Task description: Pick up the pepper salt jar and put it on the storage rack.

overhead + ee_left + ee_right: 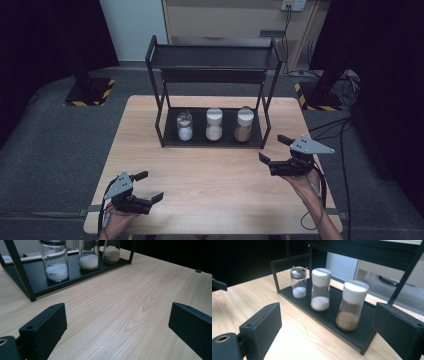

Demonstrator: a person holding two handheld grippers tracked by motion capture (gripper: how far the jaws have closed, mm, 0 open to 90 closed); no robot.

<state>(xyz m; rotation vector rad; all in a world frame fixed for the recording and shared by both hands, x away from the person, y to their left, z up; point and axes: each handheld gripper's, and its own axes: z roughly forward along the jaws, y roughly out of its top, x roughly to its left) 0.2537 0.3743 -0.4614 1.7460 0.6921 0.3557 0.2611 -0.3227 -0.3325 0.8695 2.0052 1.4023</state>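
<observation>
Broadly, the wooden bench (210, 170) takes up the middle of the high view, with a black two-tier rack (212, 92) standing at its upper centre. On the rack's bottom shelf three jars stand in a row: a metal-capped jar of white powder (184, 125) at frame left, a white-capped jar of pale grains (214, 124) in the middle, and a white-capped jar of brown powder (244, 124) at frame right, possibly a spice. The right gripper (271, 148) hovers at centre right, just beside the rack's lower right corner, jaws wide and empty. The left gripper (149, 186) sits lower left, well apart from the rack, jaws wide and empty.
</observation>
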